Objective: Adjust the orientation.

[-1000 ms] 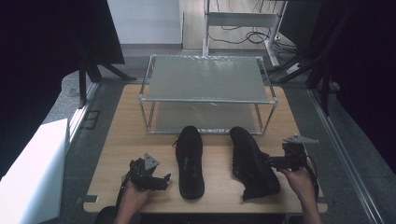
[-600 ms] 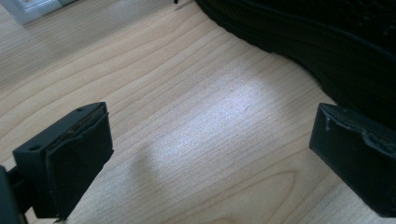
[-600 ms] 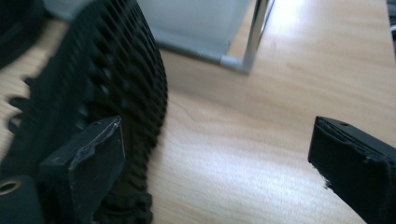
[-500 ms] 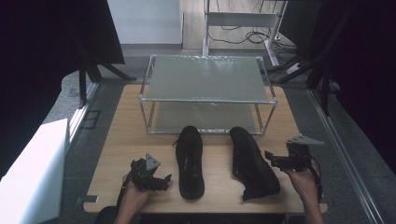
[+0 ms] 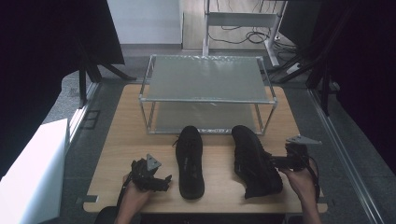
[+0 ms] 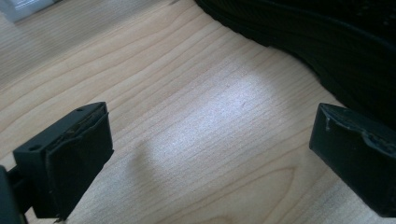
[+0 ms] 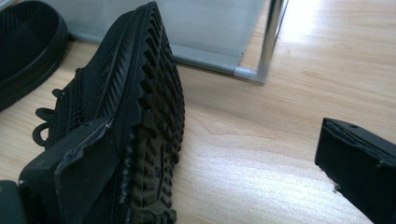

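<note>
Two black shoes lie on the wooden table point(image 5: 116, 140) before a metal rack point(image 5: 205, 77); the right shoe point(image 5: 254, 161) lies tipped on its side. The right gripper point(image 5: 273, 162) gapes wide beside its sole; the left gripper point(image 5: 163, 182) spreads wide over bare wood near the left shoe point(image 5: 190, 161).

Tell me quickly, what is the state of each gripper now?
Left gripper: open, holding nothing, beside the left shoe.
Right gripper: open, holding nothing, at the tipped right shoe.

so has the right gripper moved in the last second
Yes. The right gripper has backed off rightward from the right shoe, toward the table edge. The shoe keeps its place before the rack. Jaws open.
</note>
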